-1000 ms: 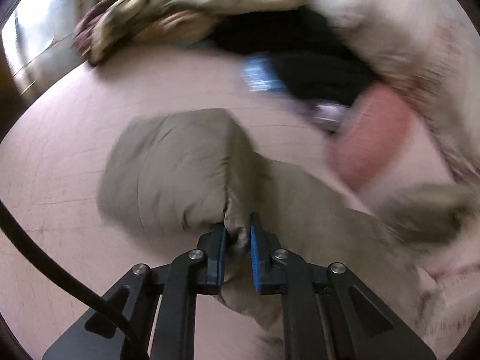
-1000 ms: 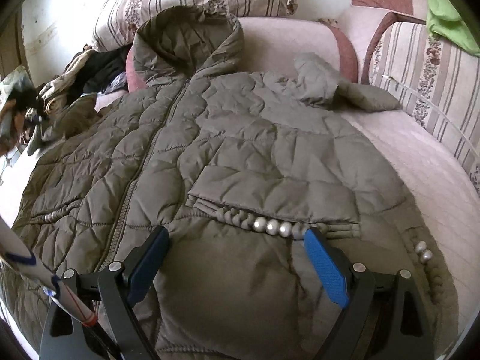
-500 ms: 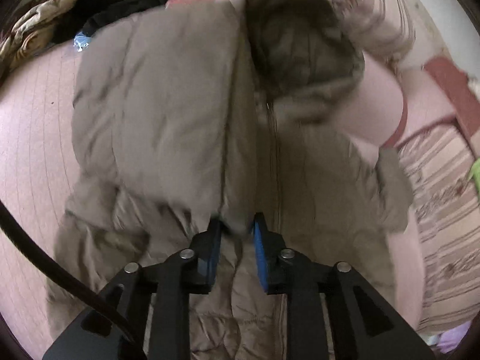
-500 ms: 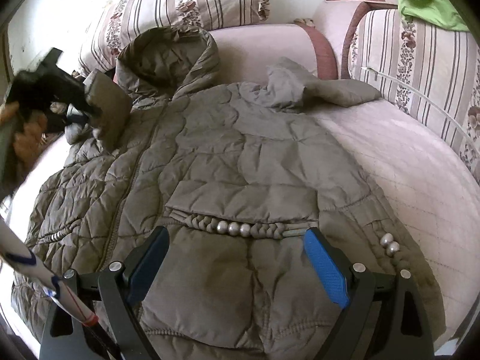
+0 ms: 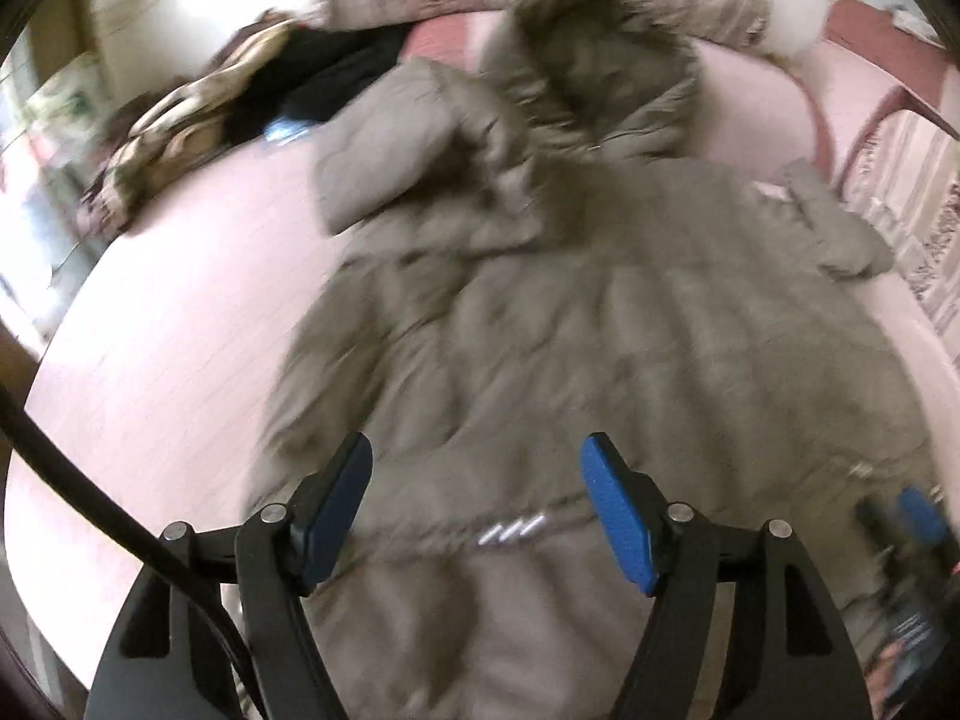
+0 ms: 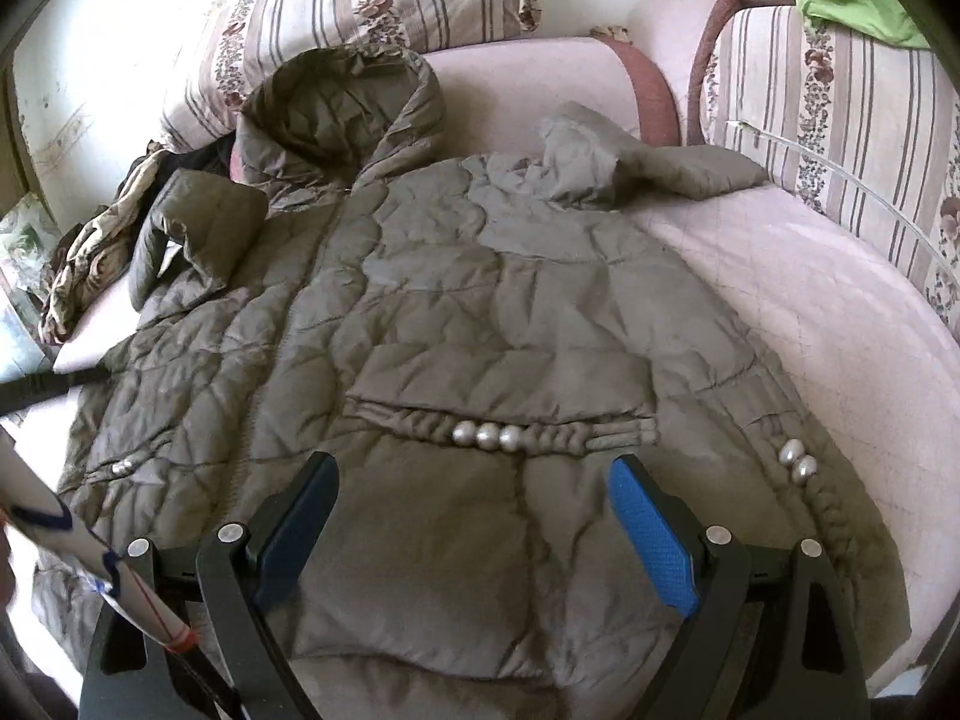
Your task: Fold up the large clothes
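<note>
The left gripper hangs over the lower front of the quilted olive jacket with its jaws opening; its blue pads stand well apart and no cloth is caught between them, only the jacket's surface lying below the gap. The left wrist view is blurred, so finer contact cannot be judged. The right gripper is spread wide as well, empty, poised above the jacket's hem panel, with nothing pressed by either pad.

Ahead of the right gripper, just past its fingertips, runs a braided pocket trim carrying three silver beads; two more beads sit out beyond its right finger. The jacket lies flat, front up, on a pink mattress, its hood at the far end from both tools. The left sleeve is folded in over the shoulder, far ahead and to the left of the right gripper; the other sleeve is bunched far ahead and to the right. Striped floral cushions stand behind the hood, and a heap of patterned cloth lies off to the far left.

No brand, label or writing can be read.
</note>
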A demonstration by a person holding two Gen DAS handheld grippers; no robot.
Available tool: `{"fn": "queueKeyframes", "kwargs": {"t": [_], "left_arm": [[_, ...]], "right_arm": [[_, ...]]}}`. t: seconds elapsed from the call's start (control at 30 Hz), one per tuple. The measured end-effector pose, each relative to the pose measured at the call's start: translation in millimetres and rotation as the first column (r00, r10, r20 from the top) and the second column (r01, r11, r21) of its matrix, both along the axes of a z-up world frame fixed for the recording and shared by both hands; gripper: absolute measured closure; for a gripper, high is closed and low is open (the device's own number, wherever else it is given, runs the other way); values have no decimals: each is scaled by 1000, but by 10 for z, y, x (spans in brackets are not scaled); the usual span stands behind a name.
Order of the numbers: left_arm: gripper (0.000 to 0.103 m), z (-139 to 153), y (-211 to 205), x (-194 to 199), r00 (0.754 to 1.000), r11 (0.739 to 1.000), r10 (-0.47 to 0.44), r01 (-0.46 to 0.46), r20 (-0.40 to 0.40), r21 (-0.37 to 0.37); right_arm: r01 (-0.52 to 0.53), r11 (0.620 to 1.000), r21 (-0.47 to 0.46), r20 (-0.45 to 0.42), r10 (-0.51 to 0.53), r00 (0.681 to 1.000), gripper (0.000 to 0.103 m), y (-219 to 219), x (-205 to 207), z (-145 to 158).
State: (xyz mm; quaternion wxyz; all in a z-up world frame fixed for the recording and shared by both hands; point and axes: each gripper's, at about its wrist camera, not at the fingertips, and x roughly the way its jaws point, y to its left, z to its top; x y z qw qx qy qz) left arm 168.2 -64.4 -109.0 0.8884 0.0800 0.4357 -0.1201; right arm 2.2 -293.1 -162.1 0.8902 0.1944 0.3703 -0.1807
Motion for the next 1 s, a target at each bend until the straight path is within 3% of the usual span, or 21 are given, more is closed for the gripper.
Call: {"fn": "queueKeyframes", "kwargs": {"t": [0.07, 0.2, 0.3, 0.37, 0.53, 0.6, 0.63, 0.7, 0.77, 0.83, 0.9, 0.93, 0.97, 1.0], "left_arm": [[32, -61, 236, -31, 998, 998, 60, -60, 20, -3], [32, -32, 667, 115, 984, 983, 176, -174, 29, -66], [32, 46, 1046, 193, 966, 960, 256, -251, 33, -122], [32, 70, 1285, 236, 947, 943, 318, -311, 45, -117], [32, -19, 1860, 448, 882, 866, 469, -468, -38, -175], [32, -61, 2006, 513, 862, 840, 501, -506, -77, -195], [32, -74, 2052, 532, 855, 832, 510, -517, -89, -199], [32, -96, 2127, 559, 844, 818, 523, -535, -114, -212], [32, -104, 2166, 580, 840, 809, 526, -542, -131, -230], [32, -114, 2159, 590, 841, 806, 523, -541, -138, -240], [32, -115, 2138, 564, 844, 809, 520, -537, -134, -239], [32, -118, 2124, 574, 846, 812, 517, -533, -131, -237], [32, -118, 2105, 571, 850, 816, 511, -527, -129, -236], [32, -116, 2082, 566, 855, 822, 503, -519, -128, -236]], "right_arm": [[-33, 999, -2, 18, 33, 999, 9, 65, 53, 130], [-156, 983, -94, 16, 158, 987, 9, 371, 458, 536], [-272, 948, -163, -11, 274, 962, 9, 716, 953, 779], [-340, 906, -251, -48, 339, 939, 9, 1026, 1316, 873], [-518, 733, -440, -180, 493, 851, 9, 1922, 2235, 866], [-556, 605, -570, -268, 502, 822, 9, 2295, 2548, 727], [-563, 519, -643, -319, 487, 813, 9, 2471, 2686, 626], [-576, 391, -718, -393, 455, 799, 9, 2703, 2901, 459], [-585, 292, -757, -457, 404, 792, 10, 2875, 3095, 275], [-595, 231, -770, -488, 387, 782, 10, 2961, 3203, 139], [-618, 178, -766, -533, 362, 765, 17, 3023, 3317, -28], [-641, 178, -747, -556, 362, 748, 34, 3030, 3373, -93], [-654, 205, -728, -563, 364, 742, 54, 3019, 3412, -103], [-652, 236, -720, -556, 366, 746, 64, 3003, 3441, -63]]}}
